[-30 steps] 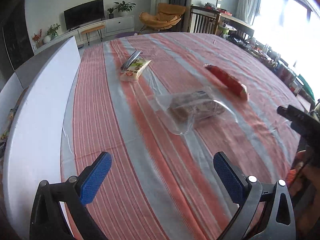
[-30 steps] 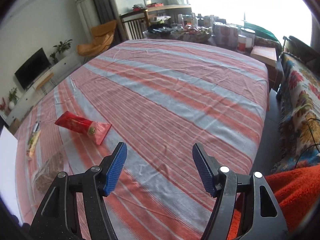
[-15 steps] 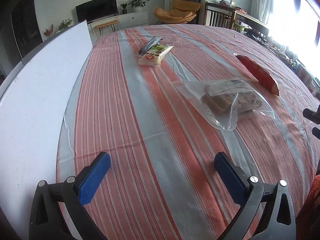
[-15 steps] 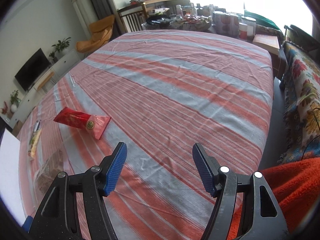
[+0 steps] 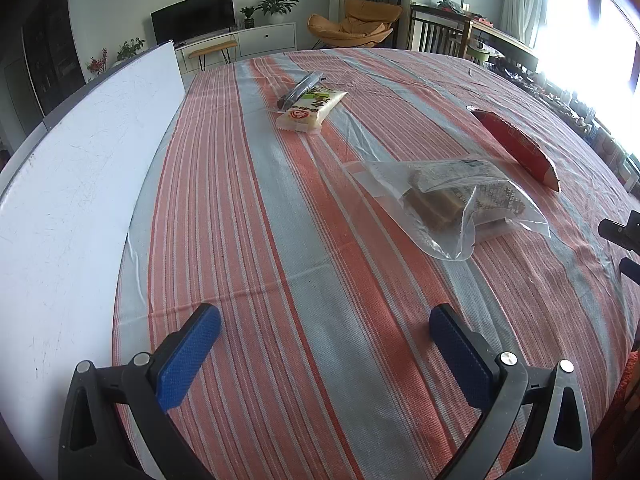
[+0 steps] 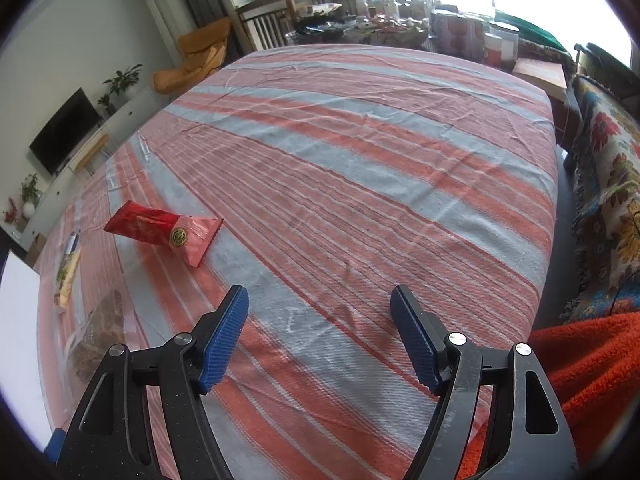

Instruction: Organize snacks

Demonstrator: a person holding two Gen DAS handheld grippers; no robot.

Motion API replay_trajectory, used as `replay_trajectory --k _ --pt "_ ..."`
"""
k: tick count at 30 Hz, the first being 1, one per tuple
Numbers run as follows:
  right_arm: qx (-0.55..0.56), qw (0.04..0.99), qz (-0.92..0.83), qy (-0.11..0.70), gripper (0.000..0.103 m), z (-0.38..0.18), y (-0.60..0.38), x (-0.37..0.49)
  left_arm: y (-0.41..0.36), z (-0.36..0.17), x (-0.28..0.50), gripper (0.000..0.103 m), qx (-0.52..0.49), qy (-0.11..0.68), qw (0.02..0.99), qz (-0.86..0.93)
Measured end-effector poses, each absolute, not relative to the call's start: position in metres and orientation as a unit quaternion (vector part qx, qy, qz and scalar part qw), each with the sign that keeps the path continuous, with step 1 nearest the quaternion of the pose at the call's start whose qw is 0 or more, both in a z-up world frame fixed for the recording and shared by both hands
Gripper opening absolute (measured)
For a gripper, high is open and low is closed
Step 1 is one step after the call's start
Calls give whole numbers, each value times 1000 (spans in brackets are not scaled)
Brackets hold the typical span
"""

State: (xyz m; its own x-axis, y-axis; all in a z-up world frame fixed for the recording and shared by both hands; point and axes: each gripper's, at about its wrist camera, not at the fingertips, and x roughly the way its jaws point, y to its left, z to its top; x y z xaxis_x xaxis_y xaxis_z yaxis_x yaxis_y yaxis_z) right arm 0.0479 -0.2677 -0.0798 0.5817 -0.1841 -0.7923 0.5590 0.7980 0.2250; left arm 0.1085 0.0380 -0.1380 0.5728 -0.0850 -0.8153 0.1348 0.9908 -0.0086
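Snacks lie on a red and grey striped tablecloth (image 5: 280, 240). A clear bag of brown cakes (image 5: 452, 200) lies right of centre in the left wrist view, ahead of my open, empty left gripper (image 5: 324, 328). A white and green packet (image 5: 310, 110) lies farther back with a silver packet (image 5: 300, 88) beside it. A red packet (image 5: 516, 148) lies at the right. In the right wrist view the red packet (image 6: 164, 230) lies ahead and left of my open, empty right gripper (image 6: 320, 312). The clear bag (image 6: 100, 328) is at the far left there.
A white board (image 5: 72, 208) runs along the table's left edge. The right gripper's tips (image 5: 620, 236) show at the right edge of the left wrist view. Cluttered shelves (image 6: 400, 28) stand beyond the table; a floral sofa (image 6: 608, 168) and red fabric (image 6: 592, 368) are at right.
The left gripper has moved forward and lower toward the snacks, which now appear larger. The right gripper has edged forward toward the red packet. Both stay open.
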Motion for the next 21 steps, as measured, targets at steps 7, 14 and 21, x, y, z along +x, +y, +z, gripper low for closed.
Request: replay_trajectory --k 7,14,21 --pt "235 859 -210 403 77 -80 -269 47 38 -138 109 103 27 458 886 -62" --pt "236 860 -208 403 77 -80 -269 46 38 -138 109 103 27 458 886 -62" --pt "236 860 -209 402 78 -80 -268 46 38 -138 109 103 28 458 887 -62"
